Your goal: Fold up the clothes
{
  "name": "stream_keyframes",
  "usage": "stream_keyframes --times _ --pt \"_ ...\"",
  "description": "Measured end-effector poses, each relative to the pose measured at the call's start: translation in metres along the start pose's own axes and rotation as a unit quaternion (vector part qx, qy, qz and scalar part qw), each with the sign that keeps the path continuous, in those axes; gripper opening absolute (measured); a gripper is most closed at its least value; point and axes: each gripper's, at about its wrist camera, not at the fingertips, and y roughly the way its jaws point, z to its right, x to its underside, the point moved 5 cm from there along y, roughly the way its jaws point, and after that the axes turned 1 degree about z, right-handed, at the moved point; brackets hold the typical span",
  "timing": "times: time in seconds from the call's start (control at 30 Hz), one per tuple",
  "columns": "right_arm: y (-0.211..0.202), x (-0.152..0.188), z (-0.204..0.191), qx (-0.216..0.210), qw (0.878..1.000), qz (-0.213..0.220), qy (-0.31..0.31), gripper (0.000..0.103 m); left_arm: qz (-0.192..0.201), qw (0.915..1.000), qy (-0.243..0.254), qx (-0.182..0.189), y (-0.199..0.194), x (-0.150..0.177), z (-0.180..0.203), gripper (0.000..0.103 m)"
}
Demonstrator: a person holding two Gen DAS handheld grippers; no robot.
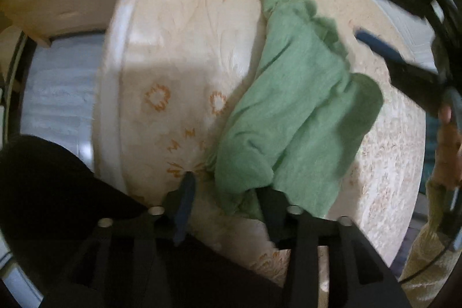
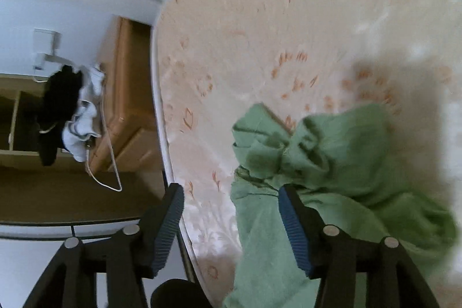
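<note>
Green garment [image 1: 291, 111] lies rumpled on our mattress [image 1: 179, 54]; our left gripper [image 1: 228, 195] and right gripper [image 2: 231, 218] both gape, cloth edge between their jaws unpinched. Only the right view shows a wooden dresser [image 2: 124, 106] draped with clothes [image 2: 66, 111].

Cream mattress [image 2: 260, 19] with orange floral print and white piped edge. Wooden cabinet [image 2: 124, 106] just beside the mattress edge in the right wrist view, drawer fronts showing. Black cloth [image 2: 57, 106] and white cloth [image 2: 83, 117] heaped near its side, white cord [image 2: 111, 163] trailing down. White wall [image 2: 57, 13] behind. Pale floor [image 1: 55, 100] beside the mattress, left wrist view.
</note>
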Motion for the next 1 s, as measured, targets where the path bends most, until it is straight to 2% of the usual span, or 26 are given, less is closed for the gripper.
stream_keyframes --times 0.1,0.17,0.27,0.33,0.4,0.47,0.5,0.57,0.67,0.77,0.83,0.9,0.93,0.97,1.0 --pt "-0.027 0.02 0.021 0.052 0.998 0.009 -0.026 0.06 0.013 0.9998 0.002 0.014 -0.021 -0.001 -0.007 0.059" --pt "-0.038 0.034 0.038 0.084 0.996 0.011 -0.032 0.061 0.027 0.9987 0.015 0.041 -0.036 -0.008 -0.01 0.059" --pt "-0.048 0.069 0.07 0.105 0.994 -0.008 -0.016 0.061 0.05 0.9945 0.037 0.085 -0.06 -0.02 -0.014 0.06" --pt "-0.044 0.088 0.087 0.11 0.994 -0.024 -0.004 0.061 0.052 0.9919 0.056 0.102 -0.059 -0.012 -0.01 0.06" --pt "-0.034 0.104 0.101 0.097 0.995 -0.029 0.019 0.06 0.061 0.99 0.086 0.093 -0.053 -0.004 0.01 0.06" --pt "-0.026 0.11 0.105 0.08 0.996 -0.019 0.035 0.053 0.086 0.9856 0.135 0.055 -0.042 0.002 0.037 0.06" --pt "-0.022 0.112 0.107 0.071 0.996 -0.011 0.043 0.05 0.101 0.9809 0.163 0.032 -0.036 0.007 0.048 0.06" --pt "-0.013 0.113 0.108 0.06 0.997 -0.01 0.05 0.026 0.127 0.9691 0.211 -0.005 -0.034 0.012 0.064 0.06" --pt "-0.014 0.117 0.117 0.081 0.995 -0.009 0.061 0.018 0.148 0.9551 0.253 -0.046 -0.035 0.021 0.068 0.06" --pt "-0.019 0.125 0.126 0.087 0.994 -0.01 0.072 0.016 0.146 0.9515 0.263 -0.067 -0.02 0.018 0.074 0.06" --pt "-0.018 0.131 0.132 0.075 0.994 -0.012 0.079 0.019 0.145 0.9536 0.258 -0.057 -0.021 0.014 0.072 0.06" --pt "-0.021 0.131 0.137 0.054 0.994 -0.008 0.097 0.029 0.15 0.9562 0.246 -0.053 -0.021 0.008 0.067 0.06" --pt "-0.024 0.13 0.139 0.045 0.993 -0.004 0.107 0.037 0.15 0.958 0.238 -0.054 -0.019 0.003 0.063 0.06" --pt "-0.029 0.127 0.138 0.044 0.993 0.003 0.108 0.044 0.151 0.9598 0.23 -0.056 -0.015 -0.002 0.059 0.06" --pt "-0.036 0.123 0.136 0.053 0.994 0.012 0.098 0.046 0.149 0.962 0.221 -0.059 -0.014 -0.005 0.055 0.06"
